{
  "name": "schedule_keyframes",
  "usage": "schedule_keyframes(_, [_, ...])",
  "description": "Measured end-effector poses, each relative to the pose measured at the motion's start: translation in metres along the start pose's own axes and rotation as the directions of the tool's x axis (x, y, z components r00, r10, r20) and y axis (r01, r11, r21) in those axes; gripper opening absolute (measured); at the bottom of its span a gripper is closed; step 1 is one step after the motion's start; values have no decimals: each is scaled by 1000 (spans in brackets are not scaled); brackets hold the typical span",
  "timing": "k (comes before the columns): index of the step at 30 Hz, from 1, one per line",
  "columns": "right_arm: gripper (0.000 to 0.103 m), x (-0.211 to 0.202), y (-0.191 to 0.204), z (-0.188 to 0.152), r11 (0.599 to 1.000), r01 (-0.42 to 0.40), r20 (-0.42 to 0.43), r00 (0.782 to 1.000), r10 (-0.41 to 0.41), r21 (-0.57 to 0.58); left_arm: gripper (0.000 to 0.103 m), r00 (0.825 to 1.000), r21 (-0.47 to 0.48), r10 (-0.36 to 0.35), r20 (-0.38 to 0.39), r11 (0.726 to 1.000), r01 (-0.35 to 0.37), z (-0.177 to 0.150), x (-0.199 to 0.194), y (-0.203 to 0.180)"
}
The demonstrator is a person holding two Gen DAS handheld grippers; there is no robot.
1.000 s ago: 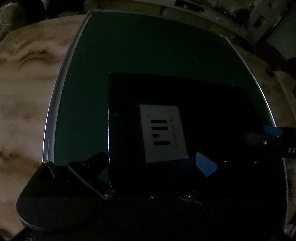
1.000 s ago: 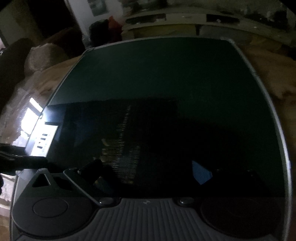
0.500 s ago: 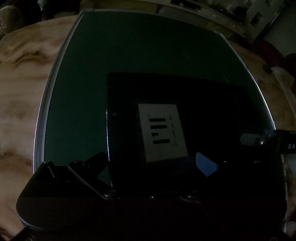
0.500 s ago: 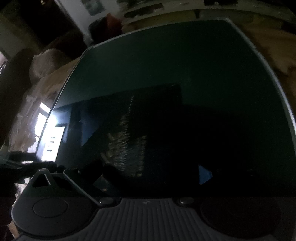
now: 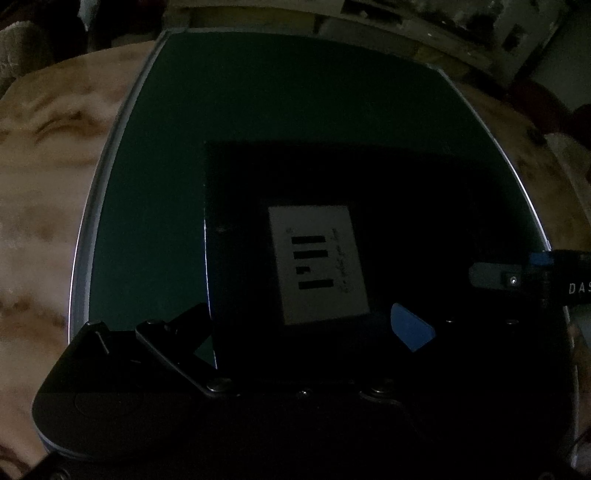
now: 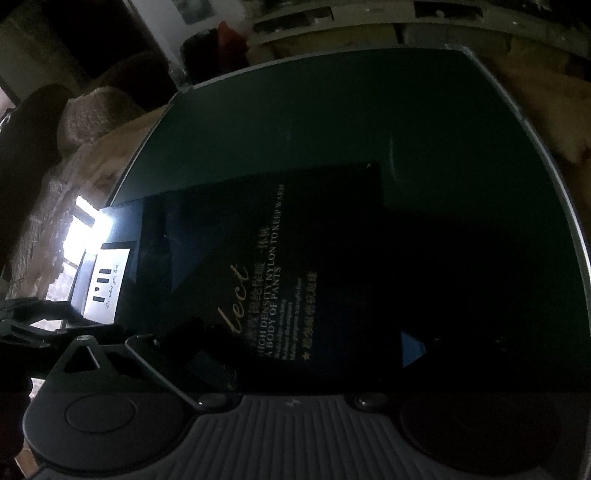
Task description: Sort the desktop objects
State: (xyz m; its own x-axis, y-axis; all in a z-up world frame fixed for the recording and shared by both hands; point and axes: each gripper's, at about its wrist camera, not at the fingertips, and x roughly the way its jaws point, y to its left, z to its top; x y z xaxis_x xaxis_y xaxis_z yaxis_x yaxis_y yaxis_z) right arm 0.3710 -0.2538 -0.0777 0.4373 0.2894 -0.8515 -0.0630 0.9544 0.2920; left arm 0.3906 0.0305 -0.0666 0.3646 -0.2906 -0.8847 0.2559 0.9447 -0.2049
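The scene is very dark. A flat black box (image 5: 236, 221) with a white barcode label (image 5: 317, 262) lies on a green mat (image 5: 295, 92). My left gripper (image 5: 306, 325) hovers over its near end, fingers wide apart. In the right wrist view a flat black packet with gold lettering (image 6: 295, 258) lies beside the labelled box (image 6: 107, 280) and partly over it. My right gripper (image 6: 303, 343) stands open over the packet's near end, its blue pad (image 6: 412, 350) at the packet's right edge. One of the right gripper's fingers (image 5: 495, 275) shows at the right of the left wrist view.
The green mat (image 6: 369, 110) has a pale rim and rests on a marbled beige tabletop (image 5: 44, 166). Dim shelves and clutter (image 6: 369, 22) stand beyond the far edge. A rounded brown cushion (image 6: 96, 114) sits at the far left.
The right wrist view has risen and swung, so the packet's gold lettering and its far edge now show clearly. The left wrist view has shifted only slightly towards the box.
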Motion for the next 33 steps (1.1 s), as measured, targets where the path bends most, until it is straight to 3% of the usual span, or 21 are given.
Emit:
schedule_keyframes(7, [103, 2, -1, -1, 1000, 1, -2, 1000, -1, 0, 103, 1000, -10, -8, -13, 1000, 8, 0, 5, 3])
schedule_keyframes(16, [103, -4, -28, -24, 992, -103, -21, 994, 105, 77, 103, 998, -61, -64, -9, 996, 64, -11, 3, 26])
schedule_keyframes(33, [103, -21, 3, -23, 1000, -18, 34, 999, 18, 6, 103, 999, -25, -28, 19, 999, 29, -13, -13, 1])
